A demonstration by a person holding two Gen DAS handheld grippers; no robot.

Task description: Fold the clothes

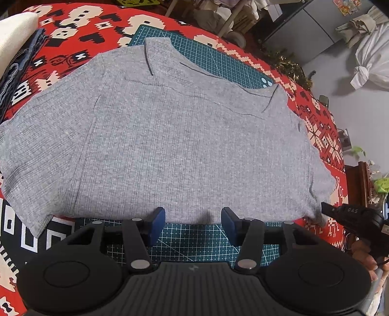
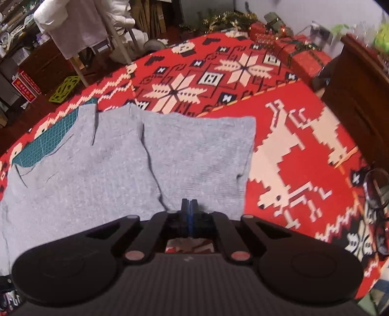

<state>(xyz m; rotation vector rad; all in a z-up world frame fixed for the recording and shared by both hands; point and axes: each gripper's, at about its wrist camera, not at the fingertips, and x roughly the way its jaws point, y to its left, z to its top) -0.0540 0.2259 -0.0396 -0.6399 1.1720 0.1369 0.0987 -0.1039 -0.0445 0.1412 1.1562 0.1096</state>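
The left gripper [image 1: 193, 224] points steeply down at the near hem of the gray ribbed shirt [image 1: 170, 136], and its two blue pads [image 1: 158, 220] stand half apart with only the green cutting mat [image 1: 192, 240] between them; they hold nothing, and the hem lies just beyond the tips. The right gripper [image 2: 189, 206] also tilts steeply down, at the right part of the same shirt, and its pads are pressed together; the tips sit right at the near edge of the sleeve, but it is not possible to tell if any cloth is caught between them. In the left wrist view this right gripper appears at the far right edge as a black body, with some fingers [image 1: 364, 257] of the person's hand below it. The shirt lies flat and spread, the collar at the far side and one short sleeve stretched to the right. Under it is the cutting mat, which shows at the neck opening and at the near hem, and under the mat is a red patterned blanket [image 2: 279, 136] with white snowflakes and a white reindeer. To the left of the shirt, a piece of blue denim [image 1: 22, 63] lies on the blanket. Far behind, the room is crowded: a dark wooden cabinet [image 2: 359, 102] at the right, red gift boxes [image 2: 291, 48], gold tinsel [image 2: 226, 18] and a white bundle of cloth [image 1: 372, 63].
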